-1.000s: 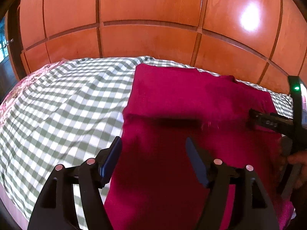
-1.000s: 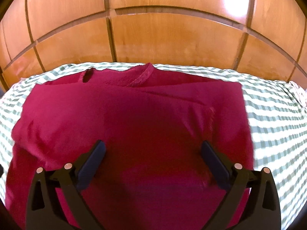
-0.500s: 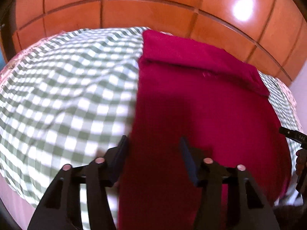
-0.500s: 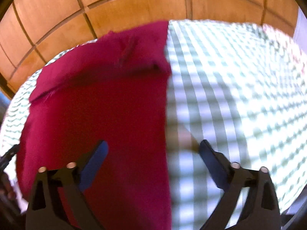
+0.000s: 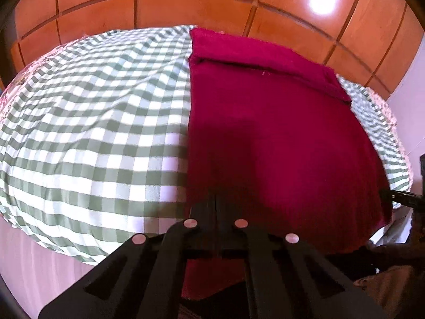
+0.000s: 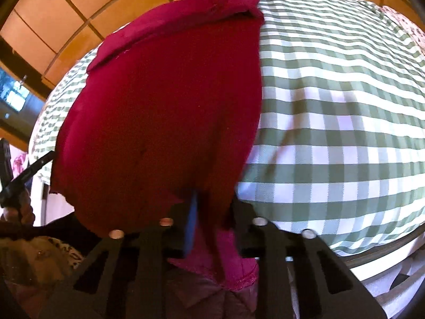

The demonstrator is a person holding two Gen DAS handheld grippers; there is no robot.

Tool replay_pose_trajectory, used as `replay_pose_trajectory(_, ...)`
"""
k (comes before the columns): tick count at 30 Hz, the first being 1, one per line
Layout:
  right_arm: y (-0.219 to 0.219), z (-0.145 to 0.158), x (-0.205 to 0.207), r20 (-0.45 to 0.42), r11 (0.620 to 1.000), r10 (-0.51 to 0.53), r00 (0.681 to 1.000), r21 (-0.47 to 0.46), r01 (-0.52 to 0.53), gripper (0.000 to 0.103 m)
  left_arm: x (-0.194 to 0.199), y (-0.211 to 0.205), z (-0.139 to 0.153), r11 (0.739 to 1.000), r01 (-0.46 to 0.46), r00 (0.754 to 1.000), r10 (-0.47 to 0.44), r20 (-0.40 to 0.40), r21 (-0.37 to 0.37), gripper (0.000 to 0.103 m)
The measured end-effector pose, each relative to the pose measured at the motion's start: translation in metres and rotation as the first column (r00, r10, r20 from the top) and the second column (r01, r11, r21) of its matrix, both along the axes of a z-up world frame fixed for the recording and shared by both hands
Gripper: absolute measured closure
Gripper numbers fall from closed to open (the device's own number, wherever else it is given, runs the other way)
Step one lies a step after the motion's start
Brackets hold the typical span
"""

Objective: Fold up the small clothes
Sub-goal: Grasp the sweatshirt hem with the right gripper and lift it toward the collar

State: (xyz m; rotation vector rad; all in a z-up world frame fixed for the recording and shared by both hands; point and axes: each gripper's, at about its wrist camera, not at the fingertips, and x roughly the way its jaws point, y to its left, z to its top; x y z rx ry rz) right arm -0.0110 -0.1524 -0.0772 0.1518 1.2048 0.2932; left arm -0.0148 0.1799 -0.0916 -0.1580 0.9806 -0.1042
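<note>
A dark red garment [image 5: 276, 122] lies spread on a green and white checked cloth [image 5: 93, 133], with a folded band along its far edge. My left gripper [image 5: 215, 207] is shut on the garment's near left corner, fingers pressed together. In the right wrist view the same garment [image 6: 164, 111] hangs over the near table edge. My right gripper [image 6: 212, 210] is shut on its near right corner, with red fabric bunched between the fingers and drooping below them.
Wooden wall panels [image 5: 212, 2] rise behind the table. The checked cloth [image 6: 345, 122] extends right of the garment. The other gripper shows at each view's edge [image 5: 403, 199] [image 6: 24, 175]. A dark window area [image 6: 13, 98] is at far left.
Both grippers moved back from over the garment to its near corners and closed on the fabric; they were open half a second ago.
</note>
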Motion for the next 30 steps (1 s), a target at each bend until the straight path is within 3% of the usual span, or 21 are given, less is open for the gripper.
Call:
replay_pose_trajectory(5,0.003,0.031,0.018,0.087,0.995,-0.003,0.996,0.099,-0.006,0.093,0.009,0.013,0.025,0.991,-0.011,0.998,0.018,0.055,-0.134,0.103)
replay_pose_trajectory(10,-0.001,0.049,0.053,0.162,0.981,-0.068,0.985,0.191,0.036,0.093,0.051,0.021,0.035,0.964,-0.057,0.995,0.076,0.062,-0.261,0.103)
replay_pose_trajectory(13,-0.009,0.049,0.079,0.163,0.971,-0.137,0.977,0.219,0.099,0.093,0.086,0.018,0.037,0.965,-0.087,0.991,0.109,0.075,-0.247,0.103)
replay_pose_trajectory(17,-0.023,0.039,0.127,0.136,0.959,-0.220,0.966,0.213,0.188,0.093,0.145,0.029,0.031,0.950,-0.158,0.984,0.174,0.036,-0.271,0.103)
replay_pose_trajectory(21,-0.031,0.031,0.160,0.121,0.951,-0.250,0.961,0.218,0.220,0.093,0.180,0.040,0.029,0.946,-0.233,0.970,0.244,0.019,-0.226,0.103)
replay_pose_trajectory(22,-0.031,0.030,0.165,0.124,0.949,-0.256,0.959,0.221,0.225,0.093,0.181,0.041,0.032,0.946,-0.242,0.967,0.254,0.030,-0.214,0.097)
replay_pose_trajectory(23,-0.029,0.030,0.170,0.124,0.948,-0.262,0.957,0.220,0.231,0.093,0.182,0.043,0.033,0.950,-0.233,0.969,0.246,0.037,-0.205,0.077)
replay_pose_trajectory(24,-0.028,0.027,0.176,0.110,0.947,-0.268,0.957,0.213,0.240,0.093,0.179,0.043,0.035,0.955,-0.227,0.970,0.240,0.048,-0.189,0.069)
replay_pose_trajectory(28,-0.023,0.016,0.183,0.091,0.951,-0.262,0.961,0.195,0.241,0.093,0.142,0.041,0.035,0.991,-0.130,0.987,0.133,0.091,-0.036,0.059)
replay_pose_trajectory(30,-0.024,0.015,0.175,0.095,0.948,-0.267,0.959,0.204,0.244,0.093,0.117,0.051,0.027,0.994,-0.064,0.996,0.069,0.051,-0.085,0.056)
